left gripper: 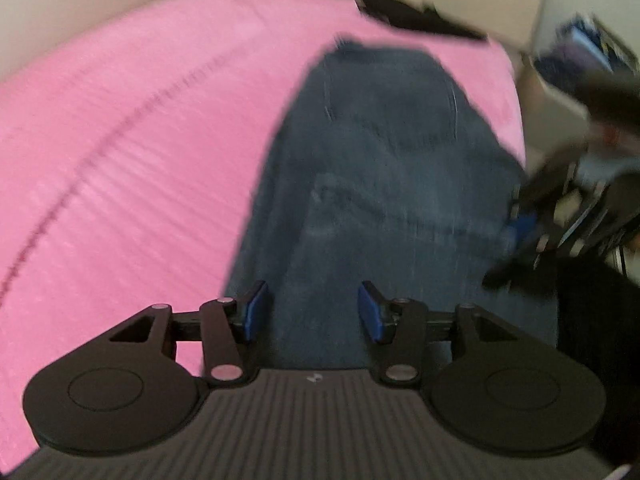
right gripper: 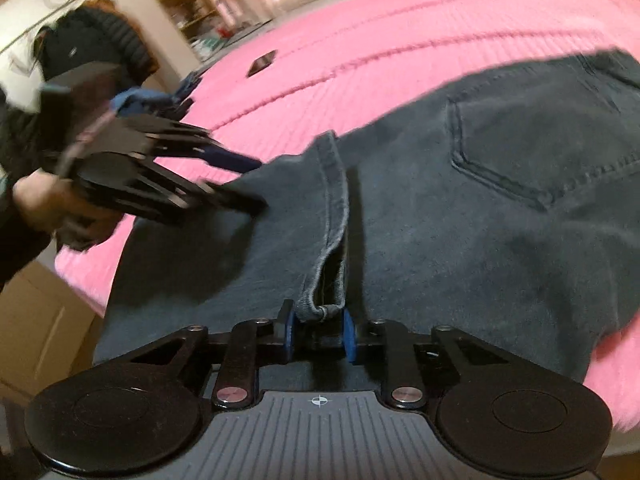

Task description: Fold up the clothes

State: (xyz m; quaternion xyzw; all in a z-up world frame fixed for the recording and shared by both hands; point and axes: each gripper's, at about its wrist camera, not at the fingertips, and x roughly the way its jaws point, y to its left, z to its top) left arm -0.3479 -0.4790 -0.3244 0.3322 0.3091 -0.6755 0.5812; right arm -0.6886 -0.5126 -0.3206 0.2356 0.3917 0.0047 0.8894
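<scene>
Jeans lie on the pink bed, thick, heavy and floppy, best held by the stiff hem, which the right gripper is pinching now, while the left gripper hangs above them with its jaws apart.

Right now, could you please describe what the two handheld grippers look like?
Both are matte black. The left gripper and the right gripper each carry two blue-padded jaws on linkage bars with silver pivot pins, flanked by round black discs. Behind sits a grey ribbed body bearing a small white mark.
</scene>
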